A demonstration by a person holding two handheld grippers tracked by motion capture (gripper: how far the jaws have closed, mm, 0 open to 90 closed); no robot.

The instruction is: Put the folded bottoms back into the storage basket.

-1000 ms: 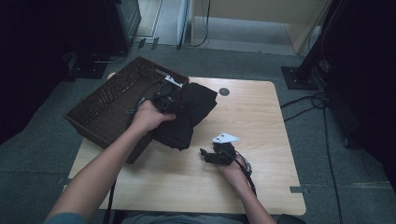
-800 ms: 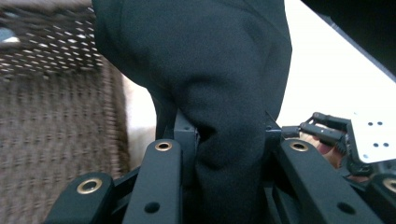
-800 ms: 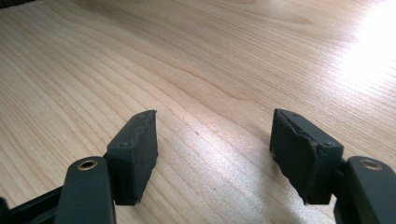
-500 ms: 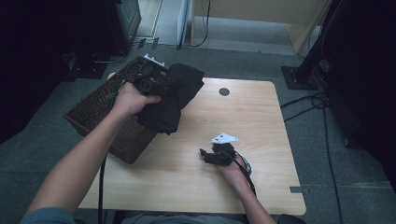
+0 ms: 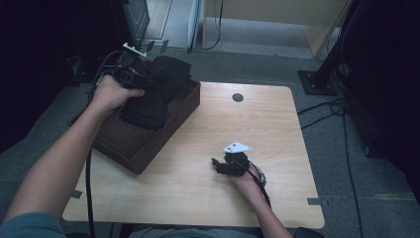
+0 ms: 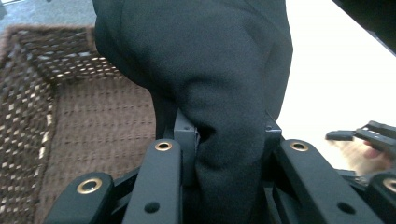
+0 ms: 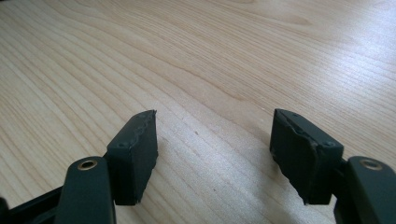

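From the high view, the left gripper [image 5: 130,78] now hangs over the wicker basket [image 5: 148,144] at the table's left edge, whereas a second ago it was over the tabletop; the folded black cloth [image 5: 156,94] has travelled with it and now hangs above the basket's inside. The right gripper [image 5: 229,166] rests unmoved on the wooden table [image 5: 277,124]. In the left gripper view, the jaws are clamped on a thick fold of cloth [image 6: 219,93], with the basket floor [image 6: 102,126] below, though how close the cloth hangs is hard to judge. In the right gripper view, the jaws stand apart, empty, over bare wood. Lowering and releasing likely comes next.
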